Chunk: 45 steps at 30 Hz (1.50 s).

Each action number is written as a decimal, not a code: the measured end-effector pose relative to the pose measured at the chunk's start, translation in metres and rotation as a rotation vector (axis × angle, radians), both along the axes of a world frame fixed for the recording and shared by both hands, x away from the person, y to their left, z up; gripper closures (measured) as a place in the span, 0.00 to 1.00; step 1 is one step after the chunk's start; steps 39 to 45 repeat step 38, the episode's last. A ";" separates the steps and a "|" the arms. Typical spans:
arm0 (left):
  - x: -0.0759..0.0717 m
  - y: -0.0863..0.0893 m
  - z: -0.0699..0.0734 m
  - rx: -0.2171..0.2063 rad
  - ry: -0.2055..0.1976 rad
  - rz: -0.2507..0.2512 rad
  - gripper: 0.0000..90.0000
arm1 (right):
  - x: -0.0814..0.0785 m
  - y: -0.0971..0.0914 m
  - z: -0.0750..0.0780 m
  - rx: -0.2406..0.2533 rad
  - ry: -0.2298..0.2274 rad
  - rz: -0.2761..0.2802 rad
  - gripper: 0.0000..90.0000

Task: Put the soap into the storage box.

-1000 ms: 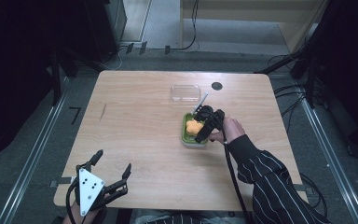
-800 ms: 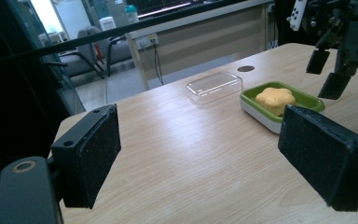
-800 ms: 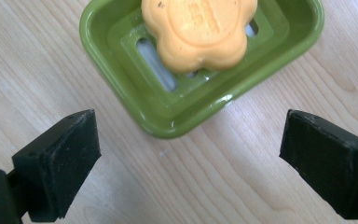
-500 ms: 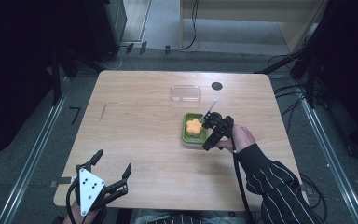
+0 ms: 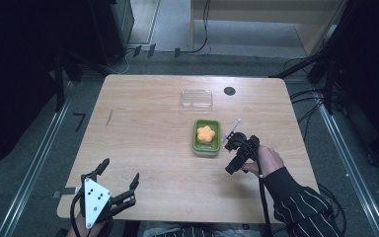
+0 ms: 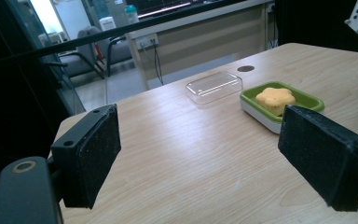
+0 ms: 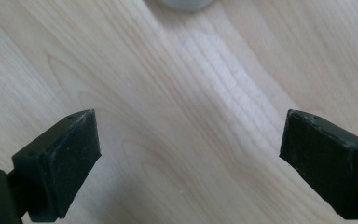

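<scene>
An orange star-shaped piece (image 5: 207,134) lies in a small green dish (image 5: 197,139) right of the table's middle. My right gripper (image 5: 230,157) hovers just right of the dish, apart from it, open. In the right gripper view its jaws (image 7: 191,161) stand wide over bare wood, with the dish's pale corner (image 7: 184,3) at the top edge. My left gripper (image 5: 120,173) rests open at the near left edge of the table. The left gripper view looks between its pads (image 6: 93,149) toward the dish (image 6: 307,99) and the star (image 6: 274,98).
A clear plastic lid (image 5: 196,98) lies behind the dish, also seen as the lid (image 6: 214,86) in the left gripper view. A dark round hole (image 5: 229,91) sits in the tabletop near the back. Cables run on the floor behind the table.
My right gripper has drawn back from over the dish toward the near right. The orange star stays in the dish. The left gripper has not moved.
</scene>
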<state>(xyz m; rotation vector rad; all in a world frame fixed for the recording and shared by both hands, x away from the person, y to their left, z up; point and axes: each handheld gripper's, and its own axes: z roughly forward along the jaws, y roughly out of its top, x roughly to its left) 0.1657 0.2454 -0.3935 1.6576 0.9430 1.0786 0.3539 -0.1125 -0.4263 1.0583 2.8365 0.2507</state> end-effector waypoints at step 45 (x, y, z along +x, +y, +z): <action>0.000 -0.001 0.000 0.001 -0.001 -0.002 0.14 | -0.053 -0.043 -0.037 -0.030 0.034 -0.033 0.06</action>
